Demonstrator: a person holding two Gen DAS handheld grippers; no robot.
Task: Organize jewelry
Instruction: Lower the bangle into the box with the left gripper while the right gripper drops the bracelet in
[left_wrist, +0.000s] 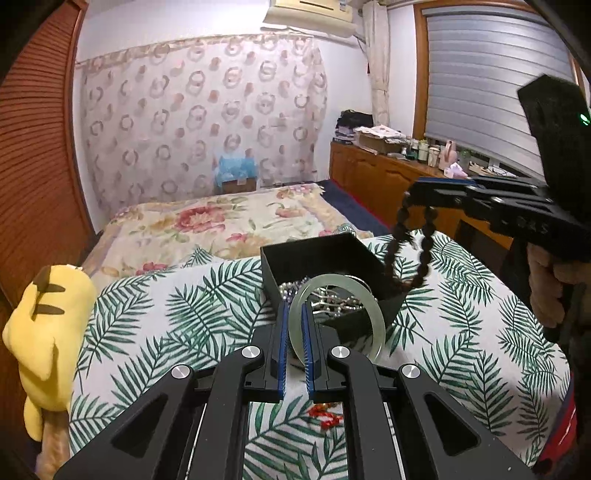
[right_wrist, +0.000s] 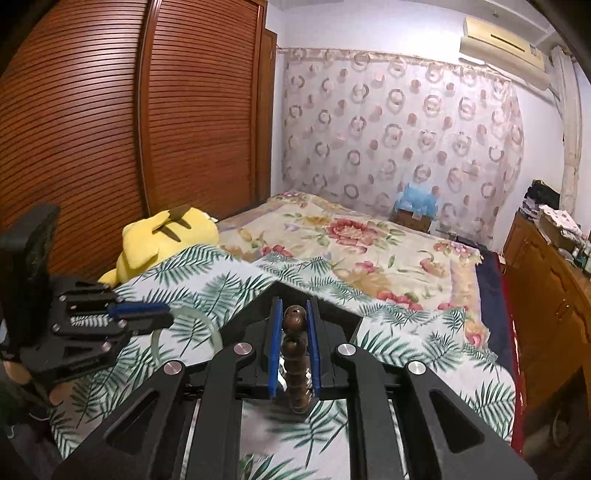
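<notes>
My left gripper (left_wrist: 294, 306) is shut on a pale green jade bangle (left_wrist: 373, 314) and holds it just over the near edge of an open black jewelry box (left_wrist: 280, 266), which holds silver chains and beads (left_wrist: 332, 301). My right gripper (left_wrist: 415, 190) is shut on a dark brown bead bracelet (left_wrist: 424, 254) that hangs above the box's right corner. In the right wrist view the beads (right_wrist: 295, 350) sit between the jaws of my right gripper (right_wrist: 294, 308), and my left gripper (right_wrist: 162, 314) with the bangle (right_wrist: 216, 328) shows at left.
The box stands on a palm-leaf cloth (left_wrist: 166, 317). A small red ornament (left_wrist: 327, 415) lies on it under my left gripper. A yellow plush toy (left_wrist: 48, 325) sits at the left edge. A floral bed (left_wrist: 221, 225) lies behind, a wooden cabinet (left_wrist: 380, 177) at right.
</notes>
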